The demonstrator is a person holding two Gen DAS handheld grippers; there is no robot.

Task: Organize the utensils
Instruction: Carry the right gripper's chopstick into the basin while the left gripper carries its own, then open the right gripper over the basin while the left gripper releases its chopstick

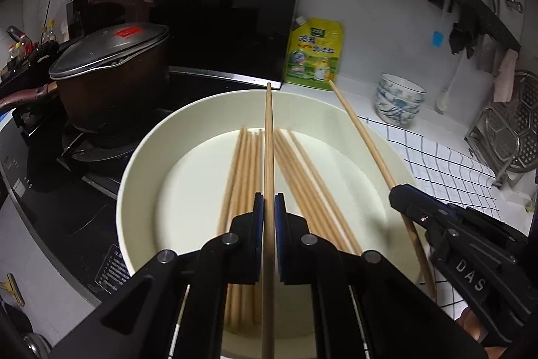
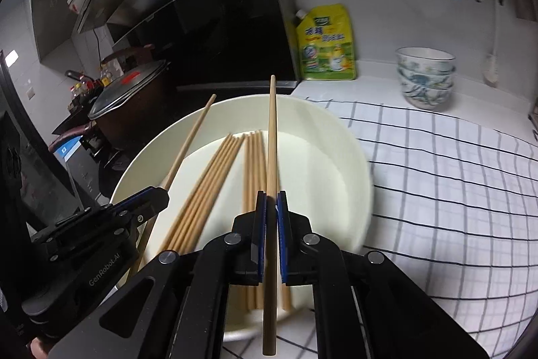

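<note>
A wide cream bowl (image 1: pixel 141 177) (image 2: pixel 353 157) holds several wooden chopsticks (image 1: pixel 242 177) (image 2: pixel 215 177) lying flat in it. My left gripper (image 1: pixel 269 207) is shut on one chopstick (image 1: pixel 269 130) that points forward above the bowl. My right gripper (image 2: pixel 271 207) is shut on another chopstick (image 2: pixel 271 130), also held above the bowl. In the left wrist view the right gripper (image 1: pixel 400 190) shows at the right with its chopstick (image 1: pixel 359 127) sticking out. In the right wrist view the left gripper (image 2: pixel 158 194) shows at the left with its chopstick (image 2: pixel 191 137).
A lidded brown pot (image 1: pixel 107 73) sits on the black stove to the left. A yellow refill pouch (image 1: pixel 314 54) leans on the back wall. Stacked patterned bowls (image 1: pixel 398 98) stand at the right on the counter. A checked cloth (image 2: pixel 454 184) covers the counter right of the bowl. A metal rack (image 1: pixel 507 133) stands far right.
</note>
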